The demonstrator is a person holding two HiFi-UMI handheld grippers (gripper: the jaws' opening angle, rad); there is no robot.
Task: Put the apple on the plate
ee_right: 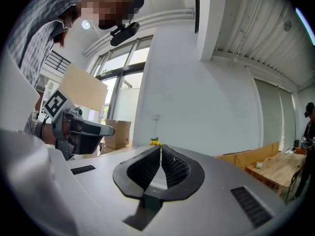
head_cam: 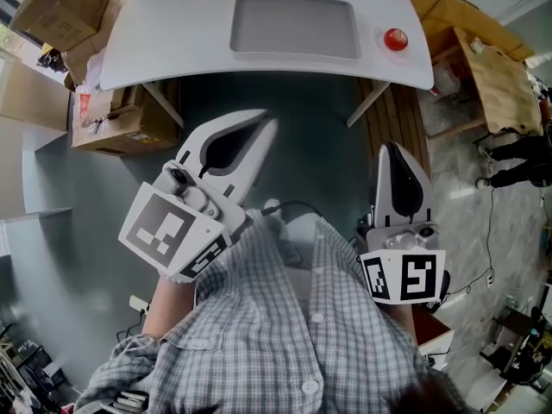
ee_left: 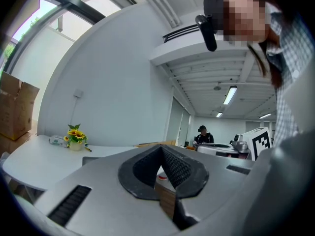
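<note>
You were at the reach step, left gripper [head_cam: 266,122] and right gripper [head_cam: 392,148] shut empty; next called for opening onto the apple [head_cam: 396,39] upper right

On the tabletop [head_cam: 164,46], the apple [head_cam: 396,39] lies just right of the plate [head_cam: 293,26], apart from it. Cardboard boxes [head_cam: 65,15] stand left of the tabletop, another table [head_cam: 492,80] to its right.

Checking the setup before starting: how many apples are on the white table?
1. The apple sits near the right end of the white table, just right of the grey tray. The table's far edge is cut off, so another could be hidden.
</note>
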